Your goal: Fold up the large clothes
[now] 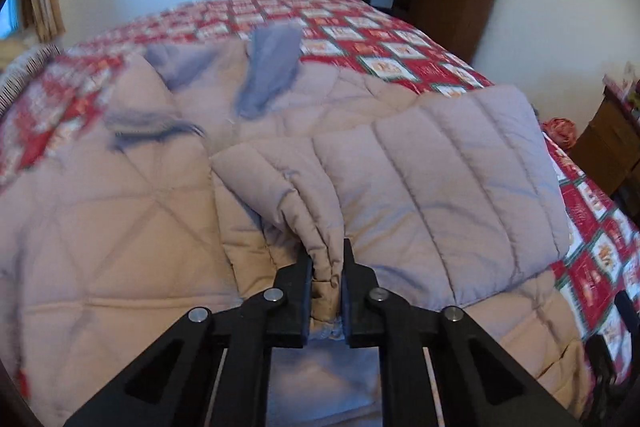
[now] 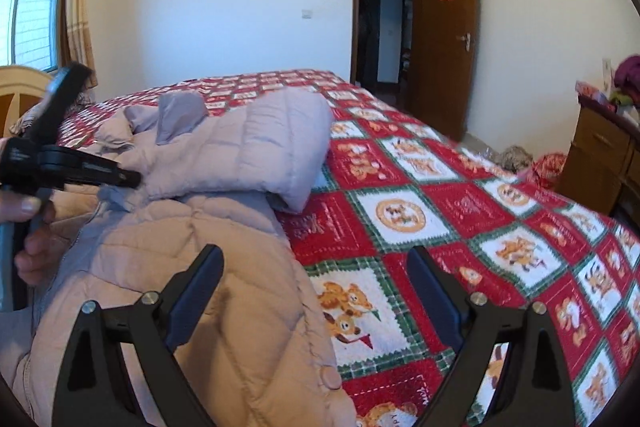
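Observation:
A large beige quilted padded coat [image 1: 100, 227] lies spread on the bed, with a grey lining showing near its collar [image 1: 268, 67]. My left gripper [image 1: 327, 259] is shut on the cuff end of one sleeve [image 1: 440, 179], which is lifted and folded across the coat body. In the right wrist view the same sleeve [image 2: 260, 143] lies over the coat [image 2: 240, 287], with my left gripper [image 2: 120, 179] at its end. My right gripper [image 2: 316, 259] is open and empty, above the coat's right edge and the bedspread.
The bed is covered by a red, white and green patterned bedspread [image 2: 460, 211]. An open brown door [image 2: 444, 31] stands behind the bed. A wooden dresser [image 2: 604, 163] is on the right, a window [image 2: 32, 15] and headboard [image 2: 20, 91] on the left.

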Demonstrator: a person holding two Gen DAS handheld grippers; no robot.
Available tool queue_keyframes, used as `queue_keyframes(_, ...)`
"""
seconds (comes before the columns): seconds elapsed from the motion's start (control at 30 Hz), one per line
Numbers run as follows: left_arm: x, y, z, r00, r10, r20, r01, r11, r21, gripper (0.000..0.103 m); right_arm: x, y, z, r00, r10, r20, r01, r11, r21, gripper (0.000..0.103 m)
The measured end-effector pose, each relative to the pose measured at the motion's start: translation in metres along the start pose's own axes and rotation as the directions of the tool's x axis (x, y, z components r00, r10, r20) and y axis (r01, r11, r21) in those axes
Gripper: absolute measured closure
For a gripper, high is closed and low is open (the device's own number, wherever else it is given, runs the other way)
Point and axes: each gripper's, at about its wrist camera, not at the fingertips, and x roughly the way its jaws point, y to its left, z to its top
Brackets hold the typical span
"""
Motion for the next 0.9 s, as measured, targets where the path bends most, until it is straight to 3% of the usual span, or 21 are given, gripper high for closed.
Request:
queue_keyframes(0.27, -0.064, 0.051, -0.006, 0.975, 0.146, 0.165, -0.159, 0.985, 0.066, 0.093, 0.006, 0.0, -0.005, 1.0, -0.001, -0.024, 0.001, 1.0, 0.004, 0.007)
queue_keyframes(0.47, -0.039, 0.074, -0.026, 0.944, 0.295, 0.148, -0.313, 0.943, 0.113, 0.093, 0.016, 0.009, -0.012, 0.997, -0.001, -0.073, -0.001, 0.999, -0.034, 0.007)
queue_keyframes(0.63, -0.029, 0.095, -0.039, 0.95, 0.296, 0.104, -0.3, 0.953, 0.033, 0.086, 0.012, 0.008, -0.014, 0.996, 0.019, -0.083, -0.022, 0.999, -0.034, 0.007)
queue_keyframes(0.67, -0.034, 0.098, -0.038, 0.948, 0.298, 0.112, -0.301, 0.953, 0.018, 0.082, 0.009, 0.007, -0.011, 0.996, 0.021, -0.09, -0.024, 0.999, -0.033, 0.007)
queue_keyframes(0.73, -0.05, 0.103, -0.034, 0.925, 0.346, 0.155, -0.347, 0.938, -0.022, 0.063, 0.001, 0.003, 0.0, 0.995, 0.029, -0.094, -0.03, 0.999, -0.019, 0.007)
queue_keyframes(0.8, -0.071, 0.108, -0.027, 0.889, 0.395, 0.232, -0.39, 0.918, -0.068, 0.02, -0.009, -0.003, 0.017, 0.996, 0.061, -0.067, -0.061, 0.998, 0.005, 0.007)
queue_keyframes(0.87, -0.091, 0.111, -0.018, 0.857, 0.408, 0.315, -0.389, 0.913, -0.125, 0.012, -0.016, -0.006, 0.037, 0.998, 0.064, -0.024, -0.064, 0.998, 0.018, 0.007)
queue_keyframes(0.9, -0.094, 0.109, -0.013, 0.856, 0.4, 0.327, -0.377, 0.917, -0.133, 0.012, -0.016, -0.006, 0.052, 0.998, 0.063, 0.005, -0.063, 0.998, 0.022, 0.007)
